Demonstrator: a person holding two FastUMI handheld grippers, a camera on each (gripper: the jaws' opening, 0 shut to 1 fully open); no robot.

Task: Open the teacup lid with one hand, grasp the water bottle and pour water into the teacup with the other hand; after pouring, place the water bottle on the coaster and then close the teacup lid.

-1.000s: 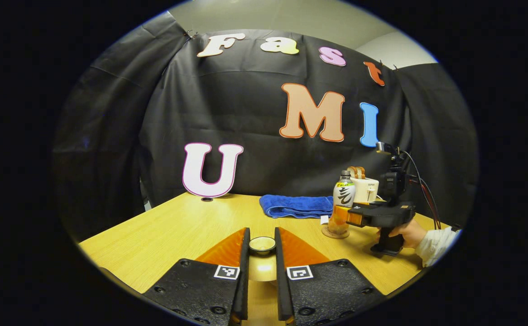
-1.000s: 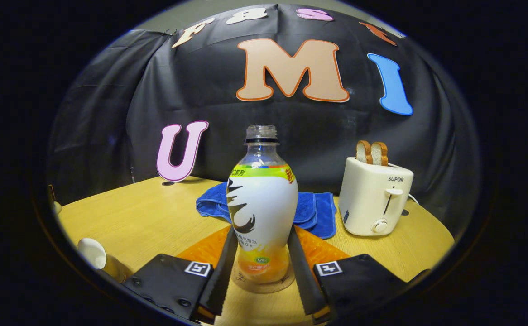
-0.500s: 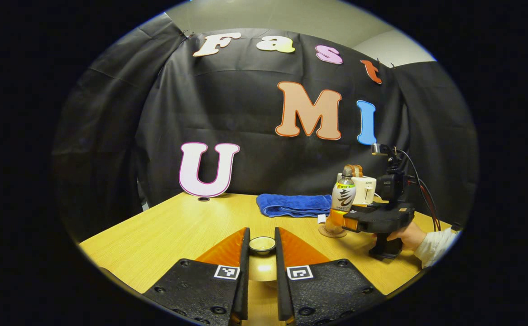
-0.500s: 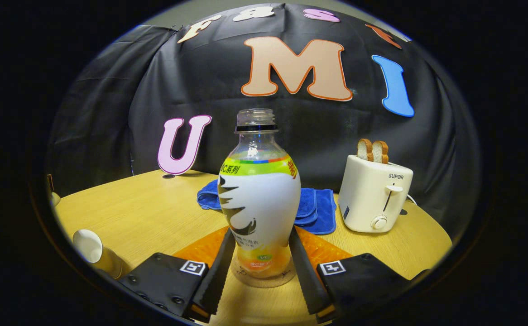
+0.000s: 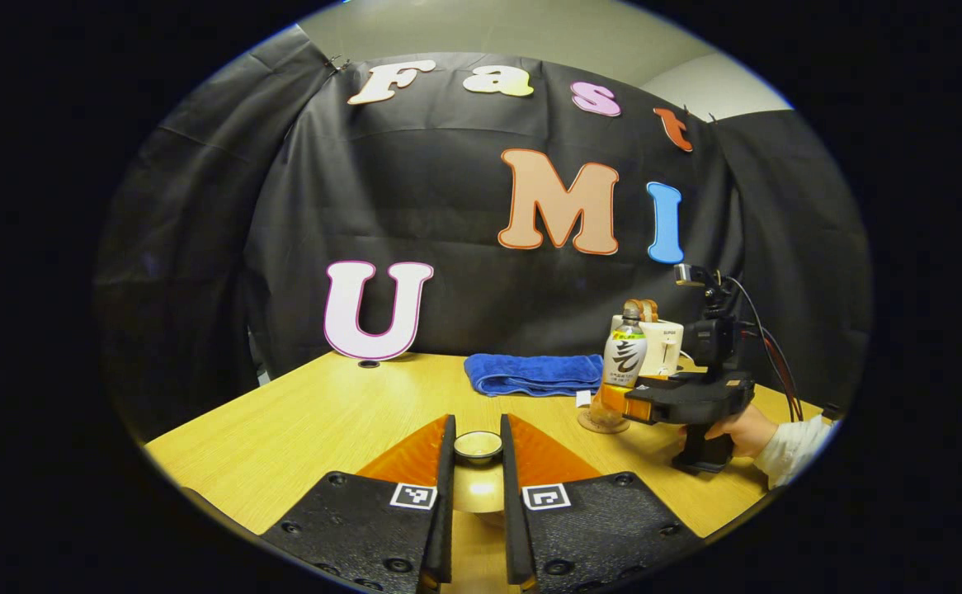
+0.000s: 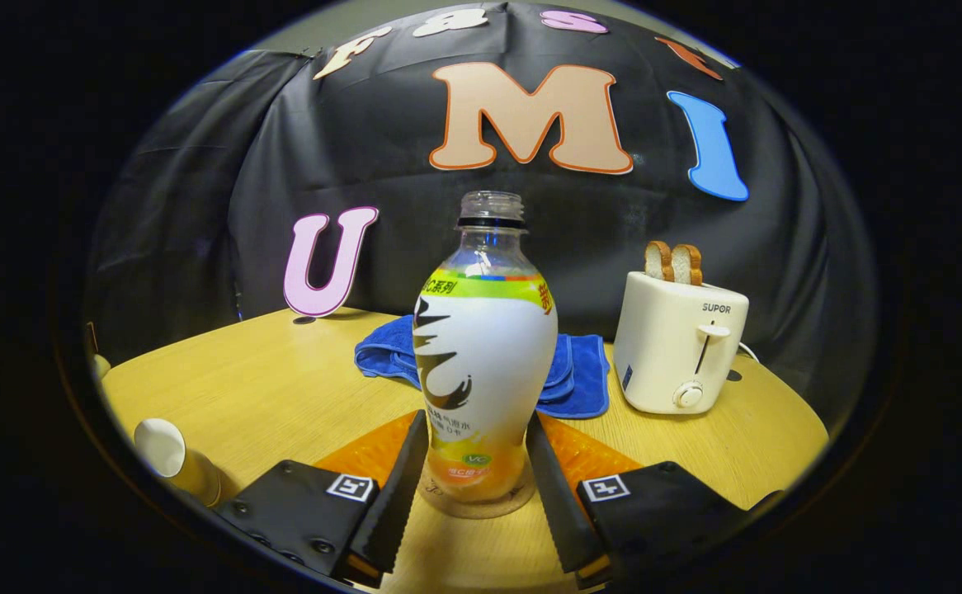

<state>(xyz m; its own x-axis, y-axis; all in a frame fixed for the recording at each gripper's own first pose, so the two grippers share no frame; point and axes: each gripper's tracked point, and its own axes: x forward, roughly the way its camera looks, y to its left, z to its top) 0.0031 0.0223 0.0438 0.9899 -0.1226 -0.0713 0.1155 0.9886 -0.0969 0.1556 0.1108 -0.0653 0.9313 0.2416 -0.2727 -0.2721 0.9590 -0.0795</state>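
In the right gripper view, the right gripper (image 6: pixel 471 470) has its two fingers against the lower sides of the uncapped water bottle (image 6: pixel 483 363), which stands upright on the round coaster (image 6: pixel 474 502) on the wooden table (image 6: pixel 266 388). In the left gripper view, the left gripper (image 5: pixel 476 470) clasps the teacup lid (image 5: pixel 478 446) by its knob, both fingers pressing on it. A blue towel (image 6: pixel 582 371) and a toaster (image 6: pixel 679 342) lie behind the bottle, and a paper cup (image 6: pixel 174 458) lies on its side at the left.

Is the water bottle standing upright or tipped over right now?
Upright. The water bottle stands on the round coaster, open neck pointing up, between the right gripper fingers.
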